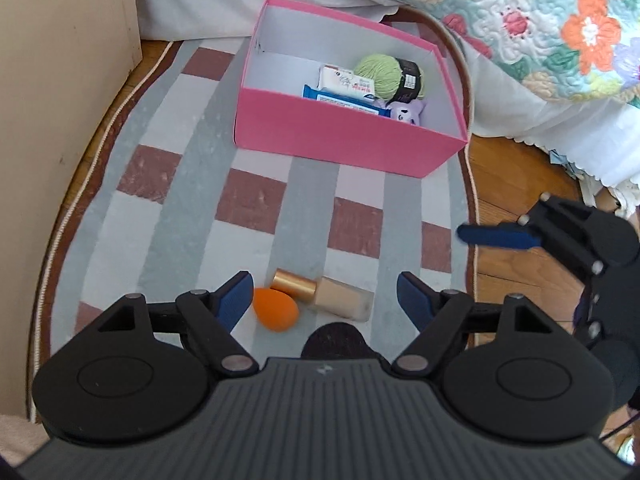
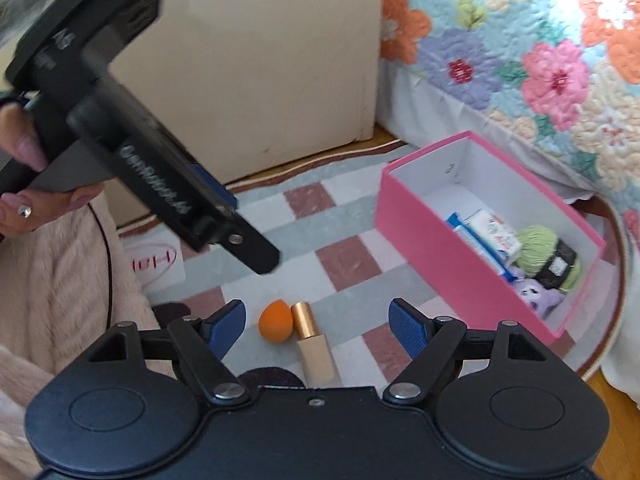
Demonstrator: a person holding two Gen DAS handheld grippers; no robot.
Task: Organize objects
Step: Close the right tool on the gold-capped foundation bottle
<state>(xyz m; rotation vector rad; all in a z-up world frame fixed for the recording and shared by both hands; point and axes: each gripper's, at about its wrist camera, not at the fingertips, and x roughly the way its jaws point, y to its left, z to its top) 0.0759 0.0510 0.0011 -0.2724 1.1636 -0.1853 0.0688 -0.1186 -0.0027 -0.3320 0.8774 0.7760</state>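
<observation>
An orange makeup sponge (image 1: 276, 314) and a beige bottle with a gold cap (image 1: 328, 294) lie side by side on the checked rug. My left gripper (image 1: 324, 292) hangs over them, open, its blue pads apart on either side without touching. In the right wrist view the sponge (image 2: 275, 321) and bottle (image 2: 314, 344) also lie between the open right gripper (image 2: 318, 312). Beyond them stands a pink box (image 1: 340, 136), open at the top. It holds green yarn (image 1: 380, 72), a blue wipes pack (image 1: 344, 102), a white packet (image 1: 346, 80) and a purple plush (image 1: 408, 112).
A beige cabinet (image 1: 60, 80) stands left of the rug (image 1: 180, 184). A bed with a floral quilt (image 1: 520, 20) runs behind and to the right of the box. Wooden floor (image 1: 516, 184) shows at the right. A hand (image 2: 24, 148) holds the left tool. Fuzzy pink fabric (image 2: 60, 280) lies near.
</observation>
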